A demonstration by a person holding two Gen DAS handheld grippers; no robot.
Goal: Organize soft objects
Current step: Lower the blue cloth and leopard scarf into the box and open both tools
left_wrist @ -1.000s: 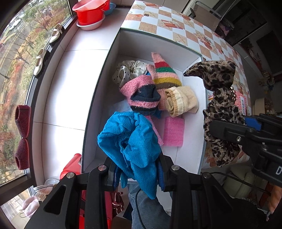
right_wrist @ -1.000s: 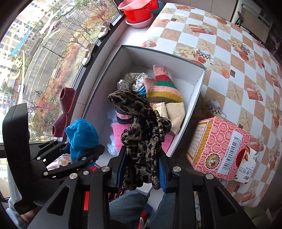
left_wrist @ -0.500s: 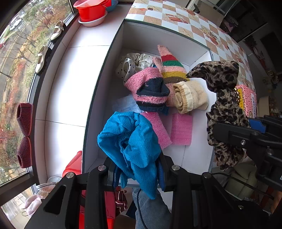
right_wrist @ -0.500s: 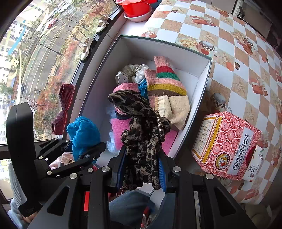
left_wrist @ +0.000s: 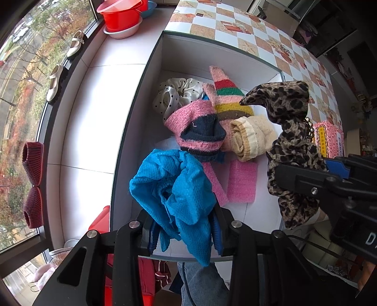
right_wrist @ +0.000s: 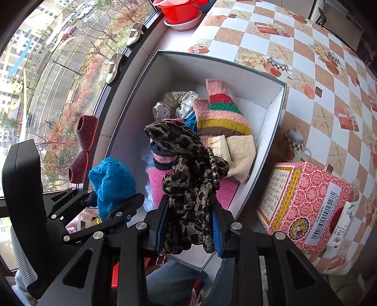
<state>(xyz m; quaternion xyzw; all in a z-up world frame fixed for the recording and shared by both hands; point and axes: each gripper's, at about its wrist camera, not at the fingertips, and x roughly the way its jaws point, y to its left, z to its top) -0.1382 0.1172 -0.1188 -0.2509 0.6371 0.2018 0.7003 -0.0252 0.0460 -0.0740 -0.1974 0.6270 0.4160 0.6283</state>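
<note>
My left gripper (left_wrist: pixel 183 230) is shut on a bright blue cloth (left_wrist: pixel 174 186) and holds it above the near left part of a white box (left_wrist: pixel 132 131). My right gripper (right_wrist: pixel 188 228) is shut on a leopard-print cloth (right_wrist: pixel 188 169) and holds it above the near part of the same box (right_wrist: pixel 271 131). In the box lie a striped knit piece (left_wrist: pixel 226 101), a pink and navy knit piece (left_wrist: pixel 200 131), a cream roll (left_wrist: pixel 252 138), a dotted white scrunchie (left_wrist: pixel 179 94) and pink foam pads (left_wrist: pixel 242 181).
The box stands at the edge of a checkered tablecloth (right_wrist: pixel 318 58). A red patterned carton (right_wrist: pixel 306 200) stands right of the box. A white sill (left_wrist: pixel 94 117) with red basins (left_wrist: pixel 122 16), shoes and a window lies to the left.
Both grippers have moved forward over the box with their cloths still held. The box contents have not moved.
</note>
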